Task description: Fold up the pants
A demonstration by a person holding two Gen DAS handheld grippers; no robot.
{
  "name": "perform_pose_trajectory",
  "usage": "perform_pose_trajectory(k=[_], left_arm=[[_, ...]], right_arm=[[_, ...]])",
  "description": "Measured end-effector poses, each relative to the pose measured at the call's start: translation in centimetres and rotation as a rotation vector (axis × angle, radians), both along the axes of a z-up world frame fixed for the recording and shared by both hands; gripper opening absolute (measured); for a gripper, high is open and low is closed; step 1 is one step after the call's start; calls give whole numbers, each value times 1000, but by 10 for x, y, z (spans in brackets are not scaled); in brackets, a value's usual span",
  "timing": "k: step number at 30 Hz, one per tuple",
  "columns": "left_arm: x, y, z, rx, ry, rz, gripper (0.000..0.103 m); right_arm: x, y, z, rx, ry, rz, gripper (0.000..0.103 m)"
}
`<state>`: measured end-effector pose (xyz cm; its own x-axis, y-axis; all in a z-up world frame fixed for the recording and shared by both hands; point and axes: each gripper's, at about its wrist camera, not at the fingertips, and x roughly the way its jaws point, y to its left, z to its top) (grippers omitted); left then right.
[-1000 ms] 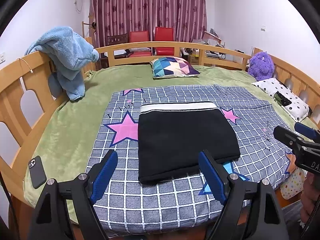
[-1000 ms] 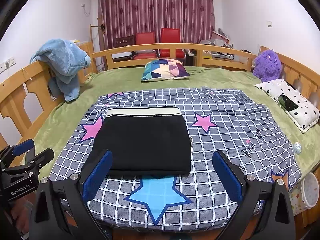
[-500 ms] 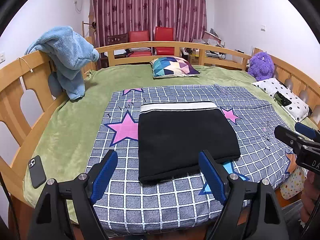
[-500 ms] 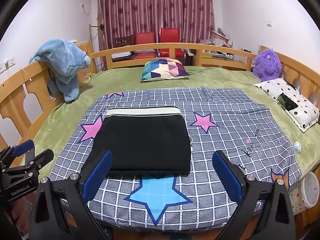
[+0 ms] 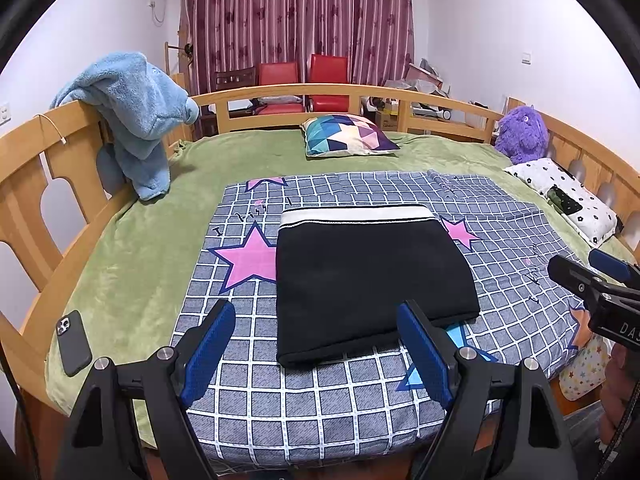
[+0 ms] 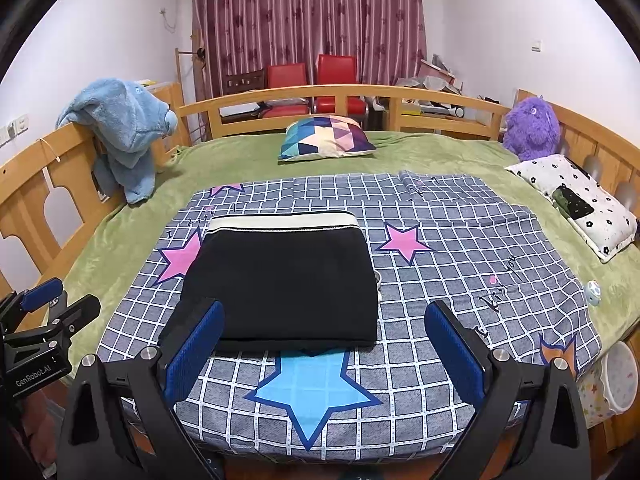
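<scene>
Both jaws spread, empty: left gripper (image 5: 316, 344), right gripper (image 6: 324, 340) just short of folded pants (image 5: 372, 276).

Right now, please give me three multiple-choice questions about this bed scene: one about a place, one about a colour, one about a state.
1. Where does the black phone lie?
A. on the green blanket near the left rail
B. on the folded pants
C. on the patterned pillow

2. What colour is the band along the far edge of the pants?
A. red
B. white
C. green

3. How are the left tongs and right tongs?
A. both shut on the pants
B. one open, one shut
C. both open, holding nothing

Answers:
1 A: the phone rests on the green blanket, apart from the checked sheet.
2 B: a white band runs along the pants' far edge.
3 C: on each pair, the jaws stand wide apart and empty.
</scene>
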<state>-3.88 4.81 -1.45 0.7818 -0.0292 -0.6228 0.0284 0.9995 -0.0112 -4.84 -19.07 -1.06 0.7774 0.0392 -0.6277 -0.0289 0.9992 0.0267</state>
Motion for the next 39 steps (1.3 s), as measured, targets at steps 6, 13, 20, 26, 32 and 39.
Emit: perform_pose_trajectory(k=[6,13,20,26,32,39], left_arm=[[0,0,0,-4,0,1,82],[1,1,0,-4,0,3,82],[0,1,0,-3,0,3,82],[0,1,0,-4,0,2,82],[-1,0,2,-6,-7,-3,82],[-1,-2,1,-9,-7,-23,82]], right_arm=[[0,1,0,-2,-1,3,99],[0,2,0,-3,-1,5,99],[2,2,-1,-8,0,4,99],[2,2,-2,-9,0,4,99],[2,1,-2,-10,0,6,99],[2,0,-2,-8,0,5,99]])
